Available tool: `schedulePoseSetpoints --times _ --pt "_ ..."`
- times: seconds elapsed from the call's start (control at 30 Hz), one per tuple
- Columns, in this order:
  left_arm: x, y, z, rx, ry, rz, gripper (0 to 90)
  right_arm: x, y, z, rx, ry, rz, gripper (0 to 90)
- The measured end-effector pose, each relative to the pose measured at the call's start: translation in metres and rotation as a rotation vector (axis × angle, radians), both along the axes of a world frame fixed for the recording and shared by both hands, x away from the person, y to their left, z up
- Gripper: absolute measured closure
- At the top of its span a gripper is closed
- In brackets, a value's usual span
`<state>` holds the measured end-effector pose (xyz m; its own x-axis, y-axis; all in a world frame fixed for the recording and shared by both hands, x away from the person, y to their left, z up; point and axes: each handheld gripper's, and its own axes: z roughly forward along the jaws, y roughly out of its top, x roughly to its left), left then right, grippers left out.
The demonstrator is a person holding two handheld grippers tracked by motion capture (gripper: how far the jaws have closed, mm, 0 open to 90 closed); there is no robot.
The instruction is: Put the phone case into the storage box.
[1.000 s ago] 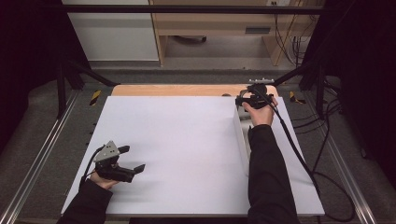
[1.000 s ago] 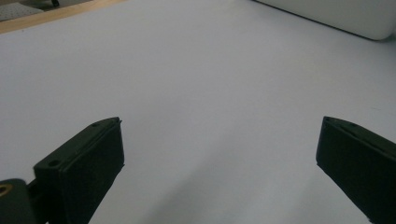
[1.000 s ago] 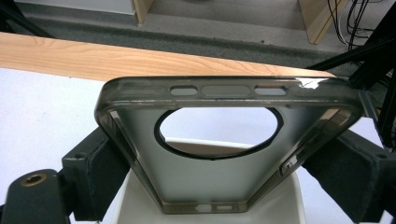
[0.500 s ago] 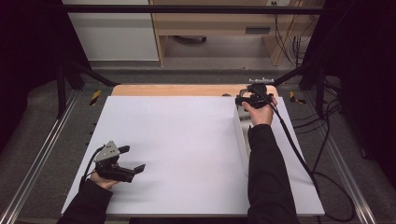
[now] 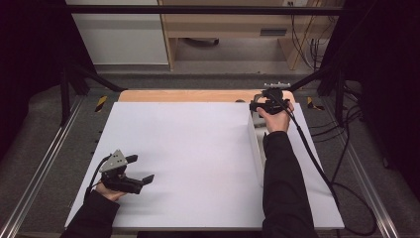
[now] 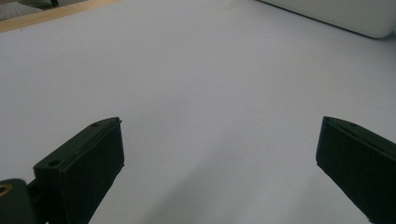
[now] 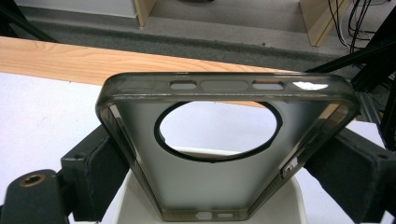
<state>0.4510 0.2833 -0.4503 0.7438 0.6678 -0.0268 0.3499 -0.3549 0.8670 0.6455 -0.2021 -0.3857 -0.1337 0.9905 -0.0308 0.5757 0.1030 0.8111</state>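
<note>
My right gripper (image 5: pixel 257 104) is at the far right of the white board (image 5: pixel 198 153), over the far end of a long white box (image 5: pixel 257 148). In the right gripper view the right gripper (image 7: pixel 219 158) is shut on a translucent grey phone case (image 7: pixel 210 184) with a big round camera hole, gripped by its two long sides above the white box (image 7: pixel 140 205). My left gripper (image 5: pixel 142 168) rests near the board's front left, open. Seen in the left gripper view, the left gripper (image 6: pixel 222 135) has its jaws wide apart over bare board, nothing between them.
A wooden strip (image 5: pixel 188 95) runs along the board's far edge. Metal rails (image 5: pixel 44 163) flank the table. The right gripper's cable (image 5: pixel 322 168) trails down the right side. A corner of the white box (image 6: pixel 336 14) lies ahead of the left gripper.
</note>
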Motion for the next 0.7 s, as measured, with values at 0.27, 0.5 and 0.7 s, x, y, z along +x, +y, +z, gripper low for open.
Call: schedulePoseSetpoints --times 0.27,0.5,0.7 --pt "0.0000 0.0000 0.0000 0.001 0.001 -0.001 0.4 0.0001 0.0005 -0.0002 0.004 0.001 0.030 5.1" --pt "0.0000 -0.0001 0.0000 0.001 0.001 -0.003 0.5 -0.0007 -0.0006 0.0019 -0.003 -0.017 0.029 2.4" --pt "0.0000 -0.0002 -0.0001 0.001 0.001 -0.003 0.4 -0.0036 -0.0020 0.0066 -0.014 -0.059 0.038 1.9"
